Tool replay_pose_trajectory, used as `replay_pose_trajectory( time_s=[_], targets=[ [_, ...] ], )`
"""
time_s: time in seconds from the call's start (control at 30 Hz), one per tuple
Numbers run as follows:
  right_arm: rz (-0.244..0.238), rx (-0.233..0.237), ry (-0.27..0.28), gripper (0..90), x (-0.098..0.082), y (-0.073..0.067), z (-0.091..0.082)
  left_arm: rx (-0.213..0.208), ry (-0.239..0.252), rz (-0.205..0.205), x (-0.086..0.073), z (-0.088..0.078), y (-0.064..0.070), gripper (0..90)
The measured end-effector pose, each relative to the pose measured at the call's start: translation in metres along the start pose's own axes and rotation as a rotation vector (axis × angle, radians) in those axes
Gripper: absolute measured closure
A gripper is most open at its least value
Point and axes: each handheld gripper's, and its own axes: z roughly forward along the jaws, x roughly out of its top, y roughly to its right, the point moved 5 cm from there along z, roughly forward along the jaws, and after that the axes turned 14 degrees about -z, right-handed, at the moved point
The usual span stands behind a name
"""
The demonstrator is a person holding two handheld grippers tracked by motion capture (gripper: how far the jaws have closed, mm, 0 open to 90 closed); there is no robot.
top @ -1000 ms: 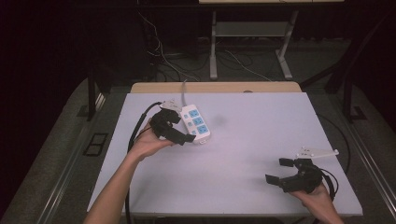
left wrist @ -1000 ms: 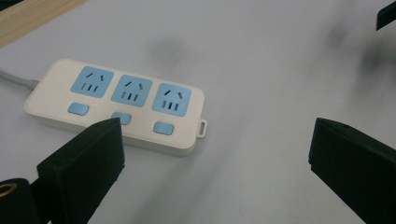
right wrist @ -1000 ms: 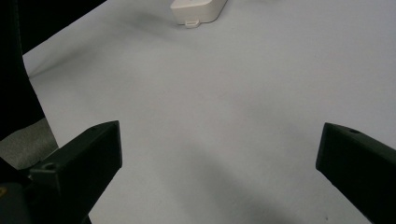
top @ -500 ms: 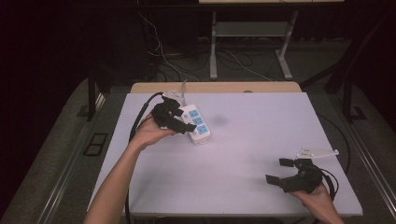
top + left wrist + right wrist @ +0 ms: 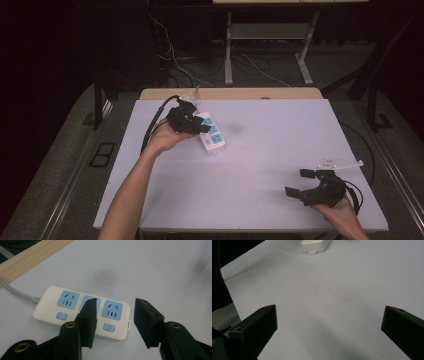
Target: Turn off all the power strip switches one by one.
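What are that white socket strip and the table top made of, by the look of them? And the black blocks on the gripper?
The power strip looks like smooth white moulded plastic with rounded corners, blue socket faces and blue buttons. The table top is a matt pale sheet, perhaps laminate; a bare wood-coloured strip runs along its far edge. The left gripper has matt black pads, seemingly foam or rubber: their edges look rough-cut.
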Motion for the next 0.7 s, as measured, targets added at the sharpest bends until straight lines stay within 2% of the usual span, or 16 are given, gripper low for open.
replay_pose_trajectory(
  time_s=[0.27, 0.37, 0.53, 0.7],
  targets=[
    [0.003, -0.004, 0.004, 0.3, 0.000, 0.001, -0.001, -0.017, -0.028, -0.002, -0.003, 0.013, -0.003, 80.2],
    [0.001, -0.004, 0.006, 0.3, 0.000, 0.001, -0.001, 0.000, -0.034, 0.004, -0.005, 0.018, -0.006, 88.8],
    [-0.004, -0.012, 0.002, 0.3, -0.001, 0.002, -0.001, 0.042, -0.044, 0.011, -0.011, 0.025, -0.010, 89.2],
    [-0.009, -0.011, 0.000, 0.3, 0.000, 0.001, 0.000, 0.048, -0.053, -0.003, -0.016, 0.031, -0.016, 89.3]
  ],
)
